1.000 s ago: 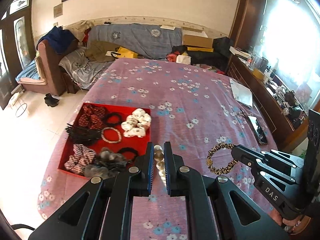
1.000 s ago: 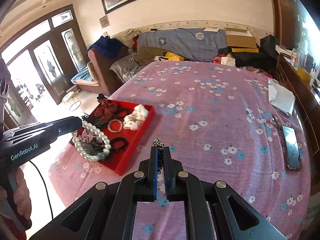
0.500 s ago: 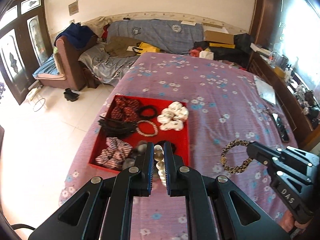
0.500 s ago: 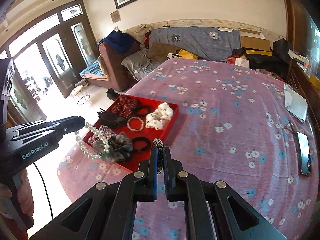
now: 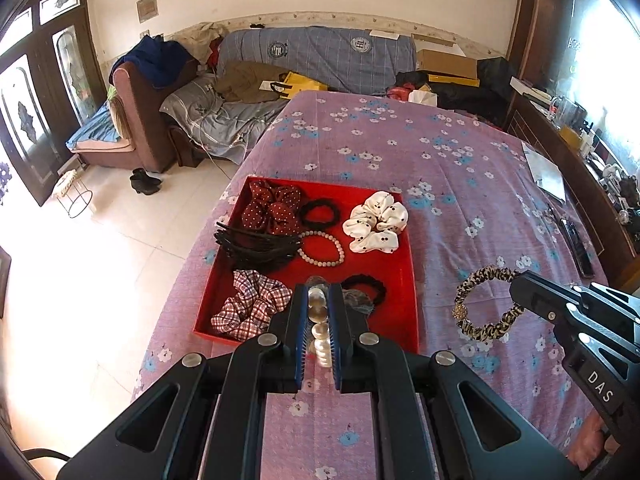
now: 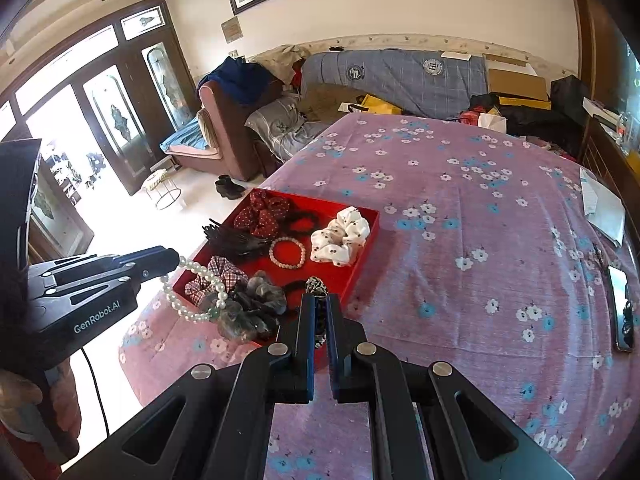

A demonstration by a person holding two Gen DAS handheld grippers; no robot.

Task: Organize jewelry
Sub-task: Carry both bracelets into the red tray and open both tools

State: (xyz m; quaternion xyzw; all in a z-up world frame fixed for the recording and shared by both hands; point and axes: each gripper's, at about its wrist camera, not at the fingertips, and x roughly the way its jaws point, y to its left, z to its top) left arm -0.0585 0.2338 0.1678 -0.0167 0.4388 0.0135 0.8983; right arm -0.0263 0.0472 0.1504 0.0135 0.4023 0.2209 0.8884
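A red tray [image 5: 404, 272] [image 6: 362, 256] lies on the floral bedspread near its left edge, filled with scrunchies, black hair ties, black combs and a bead bracelet [image 5: 321, 248]. My left gripper [image 5: 319, 300] is shut on a pearl bracelet [image 5: 320, 320], which hangs as a loop [image 6: 194, 292] over the tray's near corner. My right gripper [image 6: 317, 304] is shut on a leopard-print hair tie [image 6: 317, 286]; from the left wrist that ring [image 5: 486, 304] dangles above the bedspread, right of the tray.
A black phone [image 6: 620, 312] and white papers [image 6: 604, 204] lie at the bed's right edge. A sofa [image 5: 320, 56] piled with clothes stands beyond the bed, an armchair [image 5: 136, 120] and tiled floor to the left. A person's hand [image 6: 24, 396] holds the left gripper.
Both grippers have moved left toward the red tray, each still holding its piece. The tray now lies directly ahead of the left gripper, and the pearl loop hangs over its corner.
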